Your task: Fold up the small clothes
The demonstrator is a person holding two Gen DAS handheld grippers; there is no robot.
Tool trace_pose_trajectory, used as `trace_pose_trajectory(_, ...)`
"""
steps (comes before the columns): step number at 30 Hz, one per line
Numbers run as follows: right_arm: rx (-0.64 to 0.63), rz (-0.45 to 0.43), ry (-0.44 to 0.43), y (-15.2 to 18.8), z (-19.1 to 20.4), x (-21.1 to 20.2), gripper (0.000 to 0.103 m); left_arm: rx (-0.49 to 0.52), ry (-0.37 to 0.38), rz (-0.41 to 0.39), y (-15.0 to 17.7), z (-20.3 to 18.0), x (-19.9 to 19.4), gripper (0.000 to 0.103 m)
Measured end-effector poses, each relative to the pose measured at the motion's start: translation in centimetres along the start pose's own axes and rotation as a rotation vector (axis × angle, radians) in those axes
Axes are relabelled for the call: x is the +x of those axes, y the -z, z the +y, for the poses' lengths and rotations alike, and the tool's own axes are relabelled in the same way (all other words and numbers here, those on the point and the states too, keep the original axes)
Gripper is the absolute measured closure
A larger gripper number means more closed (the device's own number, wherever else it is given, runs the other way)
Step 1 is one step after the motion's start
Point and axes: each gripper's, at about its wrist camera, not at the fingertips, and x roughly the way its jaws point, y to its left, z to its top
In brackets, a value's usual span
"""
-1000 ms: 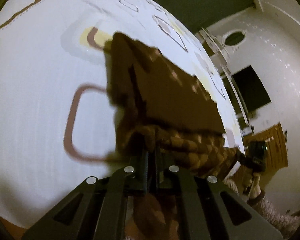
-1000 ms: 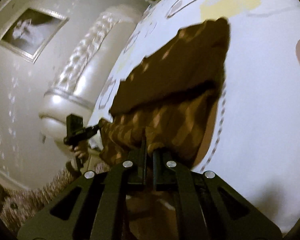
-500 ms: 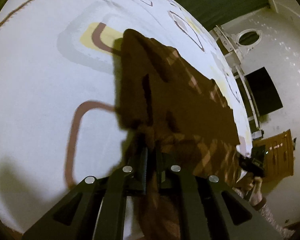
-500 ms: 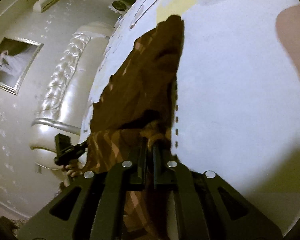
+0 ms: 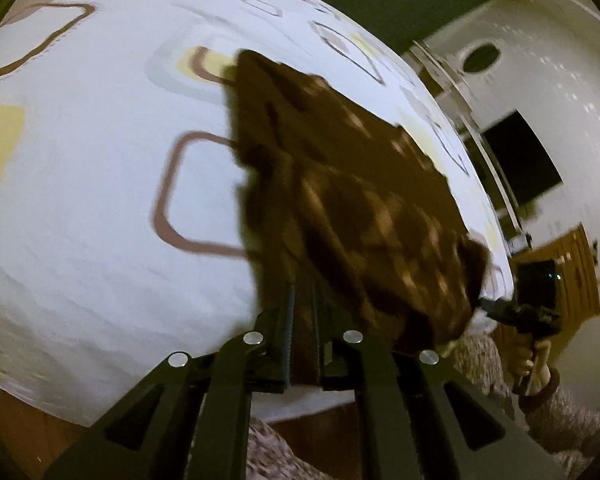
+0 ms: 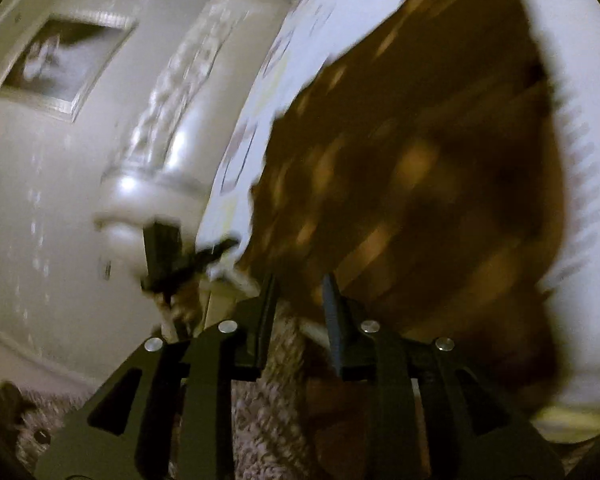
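A small brown patterned garment [image 5: 352, 184] lies on the white bedsheet [image 5: 80, 200], folded over itself. My left gripper [image 5: 304, 300] is shut on the garment's near edge, with brown cloth between the fingers. In the right wrist view the same garment [image 6: 420, 160] is blurred and fills the middle. My right gripper [image 6: 300, 284] stands open at the garment's near edge, with nothing between its fingers. The right gripper also shows at the right edge of the left wrist view [image 5: 536, 292], and the left one in the right wrist view [image 6: 172, 256].
The sheet has brown and yellow rounded-square prints [image 5: 188, 196]. A padded white headboard [image 6: 152, 140] and a framed picture [image 6: 60, 60] are to the left. A dark screen [image 5: 520, 160] and wooden door [image 5: 572, 272] are to the right. The bed's near edge is just below both grippers.
My right gripper has opened and let go of the garment, which now lies folded flatter on the sheet. Both grippers have pulled back toward the bed's near edge.
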Motion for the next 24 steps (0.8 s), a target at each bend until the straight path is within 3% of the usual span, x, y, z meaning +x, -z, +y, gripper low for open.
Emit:
trace_pose_trajectory(3,-0.005,0.124,-0.019,2.1,1.0,4.9,0.079,0.057,0.036,0.018,1.0,-1.7,0.0,0.095)
trace_pose_trajectory(7,0.038,0.173,-0.051,3.1,0.8,8.2,0.078,0.113,0.082,0.052,2.8,-3.8,-0.1,0.094)
trace_pose_trajectory(13,0.118,0.105,-0.08,2.8,-0.5,8.9,0.07,0.138,0.073,0.127,5.8,-5.4,1.5,0.088)
trace_pose_trajectory(18,0.165,-0.009,-0.157,0.7,-0.3,7.7,0.063,0.119,0.051,0.135,6.3,-6.0,3.1,0.088)
trace_pose_trajectory(24,0.158,-0.057,-0.136,-1.7,-0.2,7.7,0.061,0.19,-0.016,0.123,6.2,-8.0,4.3,0.088)
